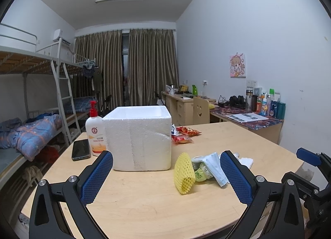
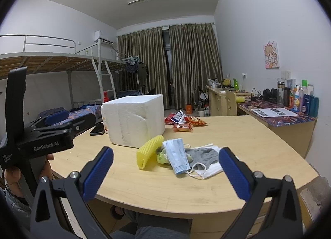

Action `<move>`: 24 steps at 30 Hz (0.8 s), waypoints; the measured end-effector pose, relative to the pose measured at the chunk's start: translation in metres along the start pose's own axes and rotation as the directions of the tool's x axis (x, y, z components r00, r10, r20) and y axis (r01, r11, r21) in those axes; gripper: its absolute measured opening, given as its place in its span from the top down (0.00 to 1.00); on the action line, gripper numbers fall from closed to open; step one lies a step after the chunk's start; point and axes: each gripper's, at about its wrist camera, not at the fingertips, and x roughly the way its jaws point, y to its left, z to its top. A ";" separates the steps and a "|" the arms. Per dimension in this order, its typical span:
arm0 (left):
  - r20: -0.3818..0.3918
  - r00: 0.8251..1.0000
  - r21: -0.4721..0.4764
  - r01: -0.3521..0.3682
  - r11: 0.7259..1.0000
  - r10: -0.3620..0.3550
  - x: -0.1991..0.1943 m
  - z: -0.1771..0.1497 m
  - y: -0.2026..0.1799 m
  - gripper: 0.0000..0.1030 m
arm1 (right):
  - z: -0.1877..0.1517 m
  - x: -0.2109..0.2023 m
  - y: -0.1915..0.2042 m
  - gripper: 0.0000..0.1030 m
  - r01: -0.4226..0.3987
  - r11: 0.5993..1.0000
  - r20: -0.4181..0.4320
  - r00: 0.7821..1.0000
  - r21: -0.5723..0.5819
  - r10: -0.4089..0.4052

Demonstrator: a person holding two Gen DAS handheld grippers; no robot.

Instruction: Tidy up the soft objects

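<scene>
Holding both grippers wide and empty over the near edge of the table (image 2: 238, 135), we see the soft pile lying ahead of us, nothing gripped yet. Our right gripper (image 2: 166, 173) looks the nearer, we judge: in its view the pile sits almost dead ahead at twelve o'clock, between the blue ribbed pads (image 2: 97, 171). From our left gripper (image 1: 166, 177) the same pile lies toward one o'clock, close to that gripper's right-hand pad.

Nearest in the pile is the yellow foam fruit net (image 2: 149, 151), a springy mesh sleeve whose long axis runs from seven to one o'clock. Touching it at three o'clock is a crumpled green wrapper (image 2: 162, 157), then a pleated blue face mask (image 2: 178, 155) lying roughly twelve to six, draped over a grey knit sock (image 2: 203, 153) and a white mask (image 2: 209, 169) with loose ear loops.

Beyond, at eleven o'clock, stands the open white styrofoam box (image 2: 133, 120), rigid and grainy, the likely bin. Snack packets (image 2: 186, 123) lie behind it.
</scene>
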 end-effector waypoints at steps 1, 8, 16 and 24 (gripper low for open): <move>0.000 1.000 0.001 -0.001 1.000 0.001 0.000 0.000 0.000 0.00 | 0.000 0.000 0.000 0.00 0.001 1.000 0.000 1.000 0.000 -0.001; -0.005 1.000 0.001 -0.001 1.000 0.001 0.002 0.000 0.001 0.00 | 0.001 0.000 -0.001 0.00 0.004 1.000 -0.005 1.000 0.001 -0.004; -0.013 1.000 -0.004 -0.005 1.000 0.004 0.007 0.002 0.003 0.00 | 0.005 0.004 -0.003 0.00 0.004 1.000 -0.011 1.000 0.005 -0.004; -0.010 1.000 -0.003 -0.006 1.000 0.006 0.009 0.002 0.005 0.00 | 0.004 0.003 -0.002 0.00 0.003 1.000 -0.009 1.000 0.008 -0.003</move>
